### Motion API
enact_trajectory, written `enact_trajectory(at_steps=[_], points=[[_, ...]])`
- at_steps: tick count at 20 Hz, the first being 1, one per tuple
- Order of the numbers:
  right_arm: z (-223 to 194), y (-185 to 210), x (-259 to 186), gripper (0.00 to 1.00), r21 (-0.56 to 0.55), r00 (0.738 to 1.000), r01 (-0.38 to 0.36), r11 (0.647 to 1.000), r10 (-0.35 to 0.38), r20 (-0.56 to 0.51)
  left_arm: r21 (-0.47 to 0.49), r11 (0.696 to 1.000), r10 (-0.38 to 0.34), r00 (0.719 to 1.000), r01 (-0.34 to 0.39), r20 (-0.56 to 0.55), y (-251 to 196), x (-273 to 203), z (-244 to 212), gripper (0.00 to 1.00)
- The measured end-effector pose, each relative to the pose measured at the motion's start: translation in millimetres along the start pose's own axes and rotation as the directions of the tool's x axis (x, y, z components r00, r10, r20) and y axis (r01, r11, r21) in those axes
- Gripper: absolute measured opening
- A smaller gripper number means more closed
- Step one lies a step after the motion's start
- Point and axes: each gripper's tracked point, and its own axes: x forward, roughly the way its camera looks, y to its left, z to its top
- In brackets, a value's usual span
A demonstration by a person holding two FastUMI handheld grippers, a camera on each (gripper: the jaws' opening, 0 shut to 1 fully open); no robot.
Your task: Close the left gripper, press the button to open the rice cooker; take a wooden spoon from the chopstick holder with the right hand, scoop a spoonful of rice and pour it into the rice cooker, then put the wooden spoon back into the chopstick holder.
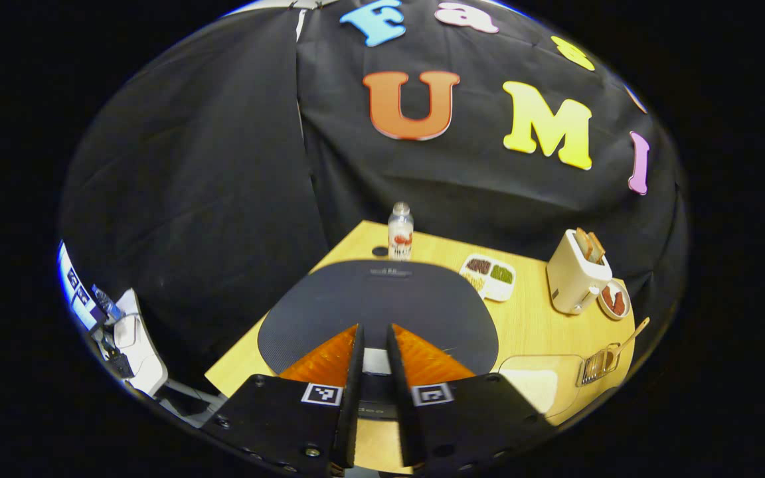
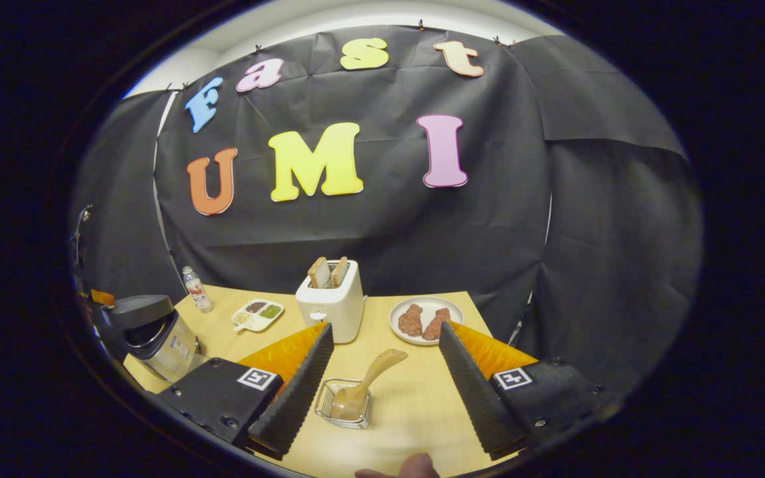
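Note:
The rice cooker's dark grey lid [image 1: 382, 299] lies right under my left gripper [image 1: 376, 330], whose fingers stand almost together over a white button [image 1: 376, 362], so I read it as shut. In the right gripper view the rice cooker [image 2: 157, 335] stands at the far left, its lid looking lifted a little at the front. A wooden spoon [image 2: 369, 382] leans in the wire chopstick holder [image 2: 346, 405]. My right gripper [image 2: 386, 328] hangs open above it, one finger on each side, touching nothing. A clear container of rice [image 1: 535, 385] sits beside the holder [image 1: 598, 364].
On the wooden table [image 2: 409, 425] stand a white toaster [image 2: 331, 299] with bread, a plate of meat [image 2: 425, 320], a divided dish [image 2: 257, 313] and a small bottle [image 2: 196, 289]. A fingertip [image 2: 399, 468] shows at the bottom edge. Black cloth walls the booth.

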Motion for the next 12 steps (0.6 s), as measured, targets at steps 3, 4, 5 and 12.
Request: enact_trajectory(at_steps=[3, 4, 5, 12], points=[[5, 4, -17, 1.0, -0.027, 0.999, 0.033, 0.999, -0.032, 0.034, 0.081, 0.997, -0.013, 0.992, 0.003, 0.123, -9, 2, 40, 0.62], [6, 5, -21, 1.0, -0.03, 0.999, 0.039, 0.999, -0.038, 0.04, 0.085, 0.996, -0.022, 0.987, 0.008, 0.16, -13, 3, 54, 0.72], [6, 5, -23, 1.0, -0.028, 0.998, 0.041, 0.999, -0.04, 0.043, 0.072, 0.997, -0.026, 0.98, 0.012, 0.198, -17, 2, 68, 0.85], [3, 7, -28, 1.0, -0.036, 0.999, 0.026, 0.999, -0.025, 0.04, -0.03, 0.999, -0.014, 0.915, 0.028, 0.404, -18, -39, 129, 0.96]])
